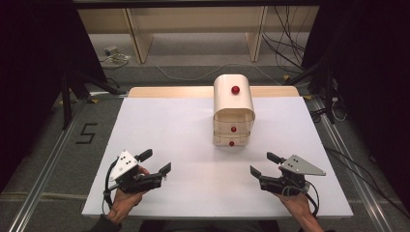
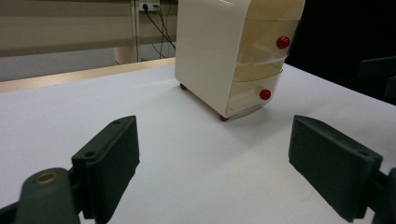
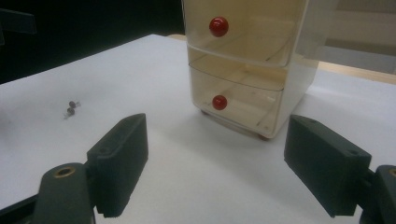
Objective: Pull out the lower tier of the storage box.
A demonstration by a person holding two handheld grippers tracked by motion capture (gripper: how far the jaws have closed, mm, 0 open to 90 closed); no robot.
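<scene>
While the little drawer unit [image 1: 233,113] is sitting toward the far middle of the white table [image 1: 164,125], both hands are hovering near the front edge, left gripper [image 1: 155,162] and right gripper [image 1: 263,164] each holding their jaws wide apart, gripping nothing, pointing toward its red-knobbed drawers.

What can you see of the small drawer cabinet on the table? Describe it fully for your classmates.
The small drawer cabinet is cream plastic with a rounded top that bears a red knob. Its front holds see-through drawers, stacked and shut, each with a round red knob; both drawers seen in the gripper views look empty. It stands upright on small reddish feet toward the far side of the white table, drawers facing the person. Nothing touches it except the table.
</scene>
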